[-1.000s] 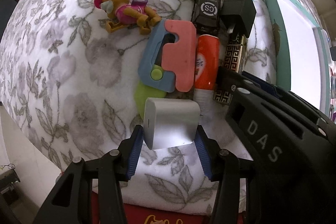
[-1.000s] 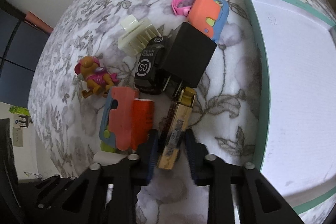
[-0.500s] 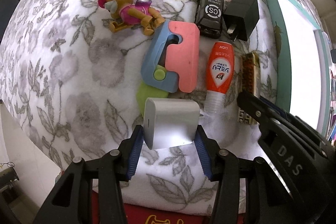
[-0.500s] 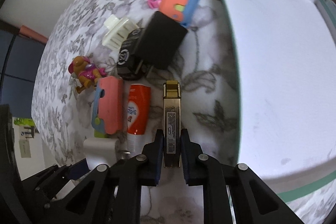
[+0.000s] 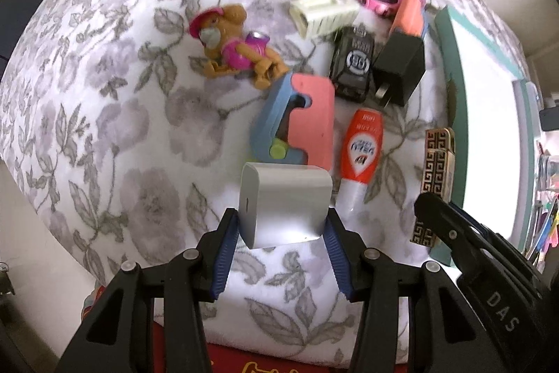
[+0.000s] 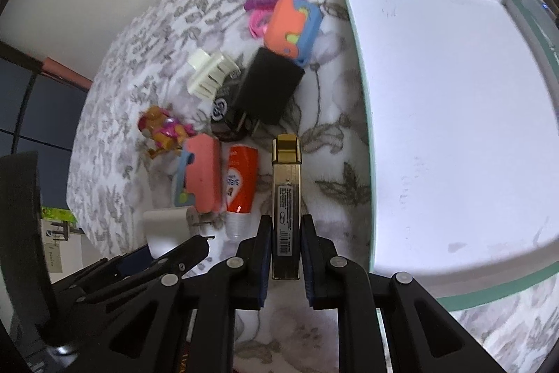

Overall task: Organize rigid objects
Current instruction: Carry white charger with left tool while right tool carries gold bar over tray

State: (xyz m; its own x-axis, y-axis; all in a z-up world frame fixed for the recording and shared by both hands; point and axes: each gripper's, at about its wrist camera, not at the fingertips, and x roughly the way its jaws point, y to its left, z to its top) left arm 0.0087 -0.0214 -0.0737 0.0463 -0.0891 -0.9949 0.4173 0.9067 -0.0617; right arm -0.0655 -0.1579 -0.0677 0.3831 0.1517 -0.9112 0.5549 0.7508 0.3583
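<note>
The left gripper (image 5: 281, 235) clamps a white charger (image 5: 284, 203) between its 2 blue pads, raised over the flowered cloth (image 5: 104, 114) near its front edge. The right gripper (image 6: 286, 247) is closed narrowly on a gold lighter (image 6: 286, 194) — held beside the teal-rimmed white tray (image 6: 360, 114), not in it. A red bottle (image 6: 241, 180) and pink-blue toy (image 6: 201, 175) lie between the 2.

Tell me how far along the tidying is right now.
Done: nothing shows in the white tray. In hand: the left hand-held gripper clamps the white charger; the right hand-held gripper clamps the gold lighter. Left: the dog figure, toy car, black adapter, orange tube and others lie on the floral cloth.
</note>
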